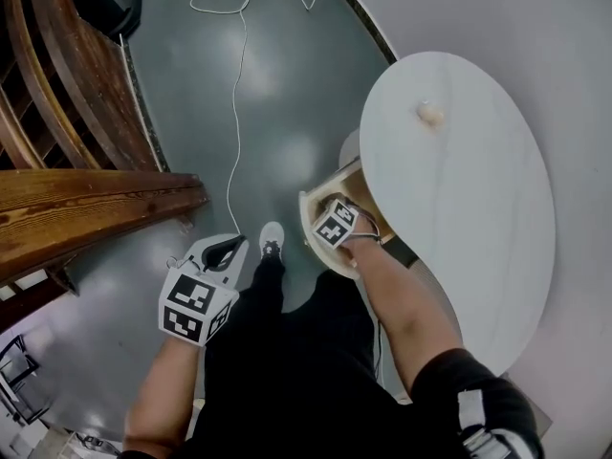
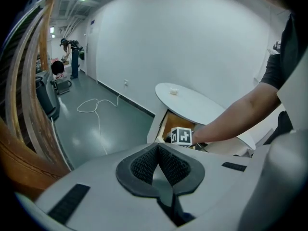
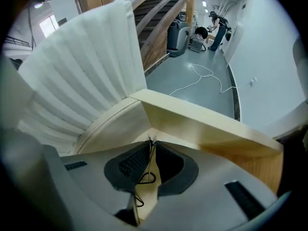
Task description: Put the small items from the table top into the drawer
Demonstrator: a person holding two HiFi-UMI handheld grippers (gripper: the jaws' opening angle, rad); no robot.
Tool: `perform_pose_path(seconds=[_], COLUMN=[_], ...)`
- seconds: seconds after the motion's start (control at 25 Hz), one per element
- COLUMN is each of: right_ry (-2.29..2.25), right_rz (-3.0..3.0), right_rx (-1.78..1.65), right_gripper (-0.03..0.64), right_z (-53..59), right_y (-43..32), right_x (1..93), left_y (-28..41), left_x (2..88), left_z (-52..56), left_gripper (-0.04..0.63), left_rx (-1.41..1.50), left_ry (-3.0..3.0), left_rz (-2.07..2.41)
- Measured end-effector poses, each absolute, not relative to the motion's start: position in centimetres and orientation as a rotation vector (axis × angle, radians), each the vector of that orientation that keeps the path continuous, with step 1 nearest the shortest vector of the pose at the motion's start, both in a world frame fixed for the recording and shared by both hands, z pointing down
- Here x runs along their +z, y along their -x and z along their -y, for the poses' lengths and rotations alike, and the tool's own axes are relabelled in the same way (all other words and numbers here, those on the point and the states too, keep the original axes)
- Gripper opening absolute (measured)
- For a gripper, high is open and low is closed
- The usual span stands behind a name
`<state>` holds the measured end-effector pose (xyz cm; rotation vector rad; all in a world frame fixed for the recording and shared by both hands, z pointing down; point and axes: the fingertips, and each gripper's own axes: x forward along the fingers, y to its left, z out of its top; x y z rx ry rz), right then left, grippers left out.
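1. The right gripper (image 3: 151, 143) reaches down into the open drawer (image 3: 202, 121) under the table's left edge. Its jaws are pinched narrow on a thin black wire piece (image 3: 146, 179).
2. The left gripper (image 2: 158, 147) hangs over the floor (image 2: 110, 124), well apart from the drawer. Its jaws are closed together on nothing.
3. A small pale lump (image 1: 430, 114) lies on the white table (image 1: 478, 247), near its far edge.

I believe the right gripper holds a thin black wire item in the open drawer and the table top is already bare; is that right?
Not bare: the head view shows one small pale item lying on the table top. The right gripper does hold the wire item in the drawer.
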<state>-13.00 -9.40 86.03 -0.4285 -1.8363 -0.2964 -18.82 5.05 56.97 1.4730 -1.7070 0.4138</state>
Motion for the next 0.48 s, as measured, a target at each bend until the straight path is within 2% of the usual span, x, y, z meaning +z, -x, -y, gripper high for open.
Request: perform_pose_path(seconds=[0.48], right_ry=[0.295], right_rz=[1.968], right_rx=[-0.073], right_gripper=[0.043], right_z=[8.9], right_y=[12.7], right_x=[81.7], left_y=[18.6], left_x=[56.6], left_z=[-3.1], left_gripper=[0.015], left_rx=[0.406], left_ry=[-1.543], left_rz=[1.691])
